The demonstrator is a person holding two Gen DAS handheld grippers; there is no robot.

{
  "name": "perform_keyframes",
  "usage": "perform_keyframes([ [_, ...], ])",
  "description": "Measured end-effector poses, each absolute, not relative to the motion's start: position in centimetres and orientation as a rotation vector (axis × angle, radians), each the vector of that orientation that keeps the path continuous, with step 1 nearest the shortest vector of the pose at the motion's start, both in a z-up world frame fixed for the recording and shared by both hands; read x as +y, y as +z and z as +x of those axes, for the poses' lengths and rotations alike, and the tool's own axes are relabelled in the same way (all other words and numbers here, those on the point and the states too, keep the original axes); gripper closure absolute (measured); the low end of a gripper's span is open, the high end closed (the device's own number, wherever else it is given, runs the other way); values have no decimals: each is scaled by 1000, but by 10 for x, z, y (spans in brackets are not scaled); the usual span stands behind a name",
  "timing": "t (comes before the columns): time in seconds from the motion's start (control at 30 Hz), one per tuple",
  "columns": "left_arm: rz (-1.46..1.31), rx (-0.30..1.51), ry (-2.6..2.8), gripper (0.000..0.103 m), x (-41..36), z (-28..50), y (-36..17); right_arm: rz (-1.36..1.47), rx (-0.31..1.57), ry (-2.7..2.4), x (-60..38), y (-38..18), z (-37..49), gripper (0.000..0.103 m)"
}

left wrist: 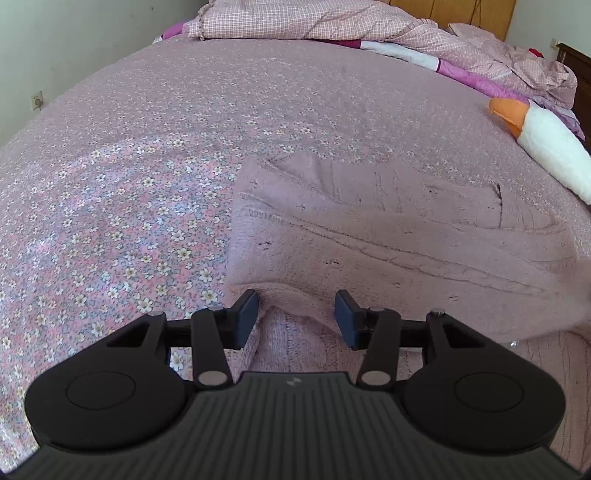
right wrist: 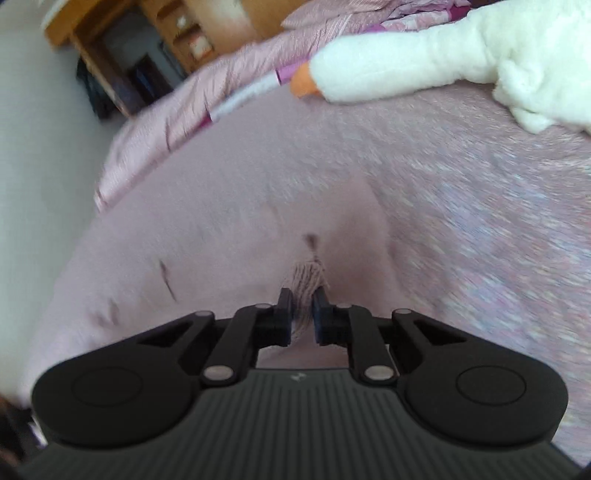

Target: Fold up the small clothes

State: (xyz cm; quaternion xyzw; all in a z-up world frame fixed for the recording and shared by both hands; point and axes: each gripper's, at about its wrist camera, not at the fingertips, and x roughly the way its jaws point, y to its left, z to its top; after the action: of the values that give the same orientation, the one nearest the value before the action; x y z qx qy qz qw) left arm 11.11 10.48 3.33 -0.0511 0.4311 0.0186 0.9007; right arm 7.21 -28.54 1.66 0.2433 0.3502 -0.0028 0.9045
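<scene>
While blurred, one pink garment [right wrist: 221,236], right gripper [right wrist: 303,314] seemingly pinching it.

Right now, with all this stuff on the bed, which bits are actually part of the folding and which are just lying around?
Part of the job:
- pink knitted garment, partly folded over
- right gripper, pinching a bunch of it
- left gripper, open at its near edge

Just lying about:
- white plush toy with an orange beak
- checked pink quilt, heaped at the far end
- floral bedspread

A home bedroom: a floral-sheeted bed [left wrist: 147,166], rumpled quilt [left wrist: 314,22], plush goose [right wrist: 424,55], wooden cabinet [right wrist: 140,48].
</scene>
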Motion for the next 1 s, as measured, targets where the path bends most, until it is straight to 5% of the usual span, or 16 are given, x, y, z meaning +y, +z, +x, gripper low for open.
perform_keyframes([
  [0.17,-64,904,39,49,100,113,29,397,868,-1,-280,-2,60,81],
  [0.3,-42,905,28,49,100,111,31,346,803,0,-283,17,47,80],
  [0.37,-43,906,28,49,100,110,33,325,741,22,-284,29,52,61],
  [0.4,-45,907,29,49,99,111,34,315,712,29,-285,33,54,43],
  [0.43,-49,907,31,49,99,111,35,309,692,44,-286,36,60,39],
  [0.8,-46,840,3,49,95,107,58,249,798,54,-279,-5,125,42],
  [0.87,-42,825,3,49,96,108,58,239,793,74,-272,-4,119,54],
  [0.93,-51,816,2,49,96,108,57,227,783,121,-265,1,114,89],
  [1.0,-76,808,-9,49,96,109,55,195,749,162,-259,13,109,90],
])
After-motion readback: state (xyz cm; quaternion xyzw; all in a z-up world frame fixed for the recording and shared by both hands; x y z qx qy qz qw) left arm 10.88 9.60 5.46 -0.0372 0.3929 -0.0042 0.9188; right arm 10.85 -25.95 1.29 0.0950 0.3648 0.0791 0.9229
